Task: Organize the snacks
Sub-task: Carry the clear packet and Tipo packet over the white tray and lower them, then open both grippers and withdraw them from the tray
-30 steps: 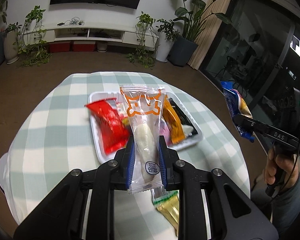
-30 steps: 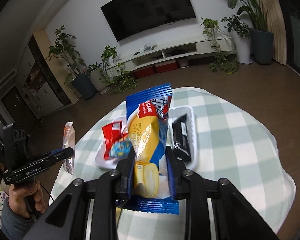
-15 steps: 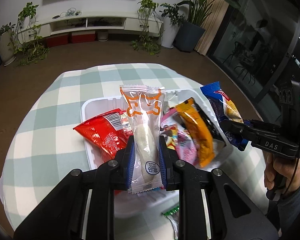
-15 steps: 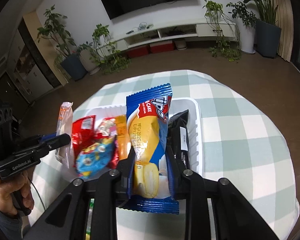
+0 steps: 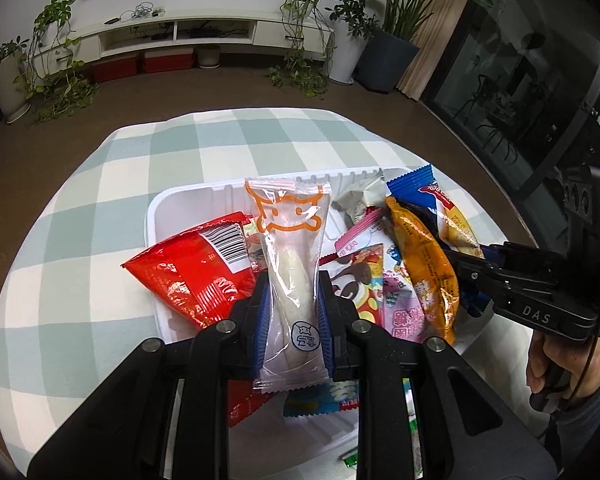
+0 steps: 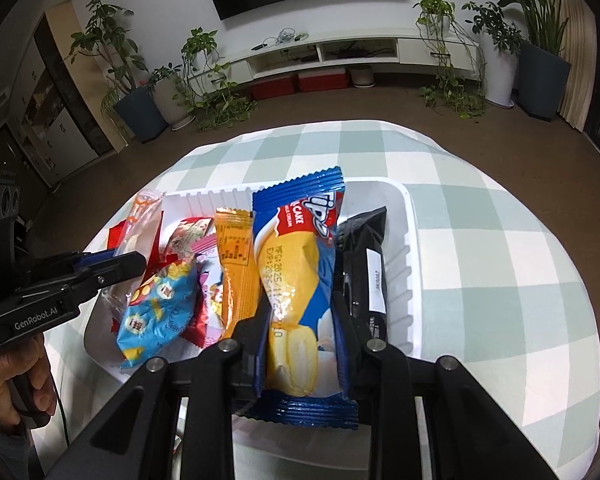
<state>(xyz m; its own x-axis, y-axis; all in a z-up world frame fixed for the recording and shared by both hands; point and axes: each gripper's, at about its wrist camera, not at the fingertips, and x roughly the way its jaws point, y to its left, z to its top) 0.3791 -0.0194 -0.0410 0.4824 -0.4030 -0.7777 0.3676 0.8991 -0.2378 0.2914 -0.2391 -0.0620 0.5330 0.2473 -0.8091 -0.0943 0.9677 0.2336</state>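
Landmark: white tray (image 5: 188, 200), on the checked table (image 5: 112, 168).
Left tongs (image 5: 290, 312): pinching a clear sausage packet (image 5: 290, 248) with orange cat print, held upright above the tray's left half, over the red packet (image 5: 196, 268).
Right tongs (image 6: 300, 320): pinching a blue cake packet (image 6: 300, 248), held upright above the tray's right half, between the orange packet (image 6: 236, 264) and the black packet (image 6: 366, 264).
Step in hand, as I judge it: setting both held snacks into the tray.
Doing it well: lower each packet into a free slot before letting go; lay them flat and parallel to the packets already there, so nothing tips over the tray's rim; spread one pair of tongs at a time.
Count, tray contents: one red, one orange, one black, one blue-and-yellow packet (image 6: 156, 312), one pink packet (image 5: 400, 300), one grey-white packet (image 5: 360, 200); others partly hidden.
Count, held: two packets, one per tongs.
Count, trays: one.
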